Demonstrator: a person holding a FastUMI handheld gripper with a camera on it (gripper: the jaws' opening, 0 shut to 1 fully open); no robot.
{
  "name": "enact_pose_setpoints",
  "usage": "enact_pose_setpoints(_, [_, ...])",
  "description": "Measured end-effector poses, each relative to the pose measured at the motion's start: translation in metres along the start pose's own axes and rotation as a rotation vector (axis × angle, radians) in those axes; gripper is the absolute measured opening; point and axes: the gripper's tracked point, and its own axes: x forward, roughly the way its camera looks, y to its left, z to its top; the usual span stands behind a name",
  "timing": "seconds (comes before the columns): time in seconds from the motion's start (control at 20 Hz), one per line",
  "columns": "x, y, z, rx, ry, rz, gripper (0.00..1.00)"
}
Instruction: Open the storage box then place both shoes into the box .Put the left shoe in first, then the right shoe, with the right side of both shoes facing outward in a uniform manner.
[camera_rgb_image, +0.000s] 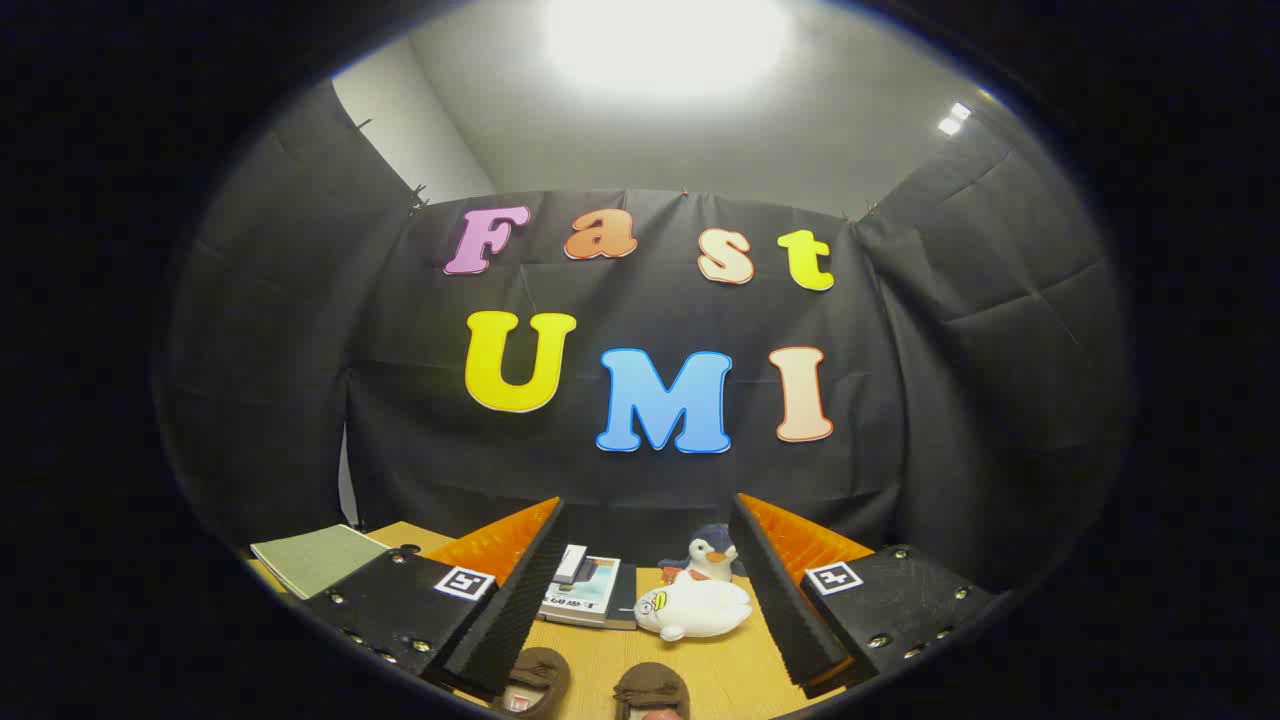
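Two brown shoes stand side by side on the wooden table (720, 670), toes pointing toward the far wall. The left shoe (538, 678) lies just under my left finger, partly hidden by it. The right shoe (651, 690) sits between my fingers, low in the gap. My gripper (645, 590) is raised above the table, tilted upward, its fingers wide apart with nothing between them.
A white plush toy (692, 608) lies beyond the shoes, with a small penguin toy (710, 555) behind it. A stack of books (590, 590) rests to their left. A green notebook (315, 558) lies at the table's far left. Black cloth walls close off the booth.
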Motion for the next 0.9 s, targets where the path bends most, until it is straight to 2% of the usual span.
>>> enact_pose_setpoints(0.9, [0.0011, 0.002, -0.0105, 0.037, 0.004, 0.015, 0.98])
